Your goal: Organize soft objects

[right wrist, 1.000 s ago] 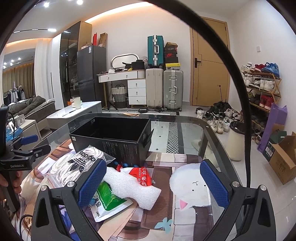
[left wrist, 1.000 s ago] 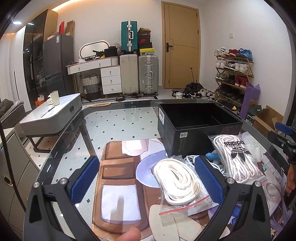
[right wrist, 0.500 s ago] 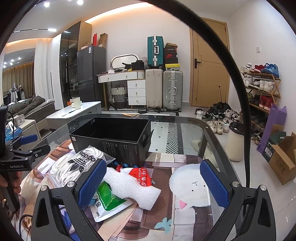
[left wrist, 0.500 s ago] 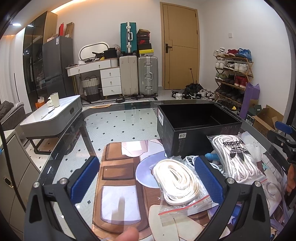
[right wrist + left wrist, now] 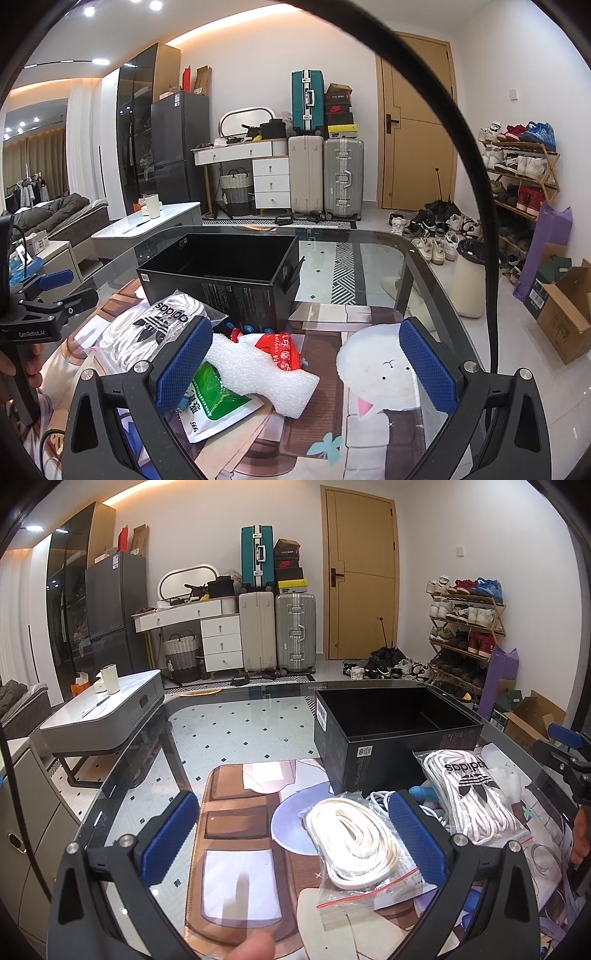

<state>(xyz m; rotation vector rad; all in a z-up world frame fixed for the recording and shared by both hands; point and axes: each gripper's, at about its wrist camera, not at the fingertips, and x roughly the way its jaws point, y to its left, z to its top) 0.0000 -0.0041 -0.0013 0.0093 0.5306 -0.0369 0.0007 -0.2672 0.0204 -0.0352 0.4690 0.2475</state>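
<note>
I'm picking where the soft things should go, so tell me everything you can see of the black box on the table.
The black box is a rectangular carton, seemingly cardboard, lidless and open at the top. It stands upright on the glass table. Its dark inside looks empty, with a low divider near one end. White stickers mark the outer walls, and small print covers the side seen from the right wrist. The bagged adidas laces lie against its near side.

Bagged white lace coil (image 5: 351, 840) lying flat on mat, adidas rope bag (image 5: 469, 794) beside it w/ foam block (image 5: 264, 373), red pouch (image 5: 279, 350), green packet (image 5: 212, 397), all lying near open black box (image 5: 395, 734)
</note>
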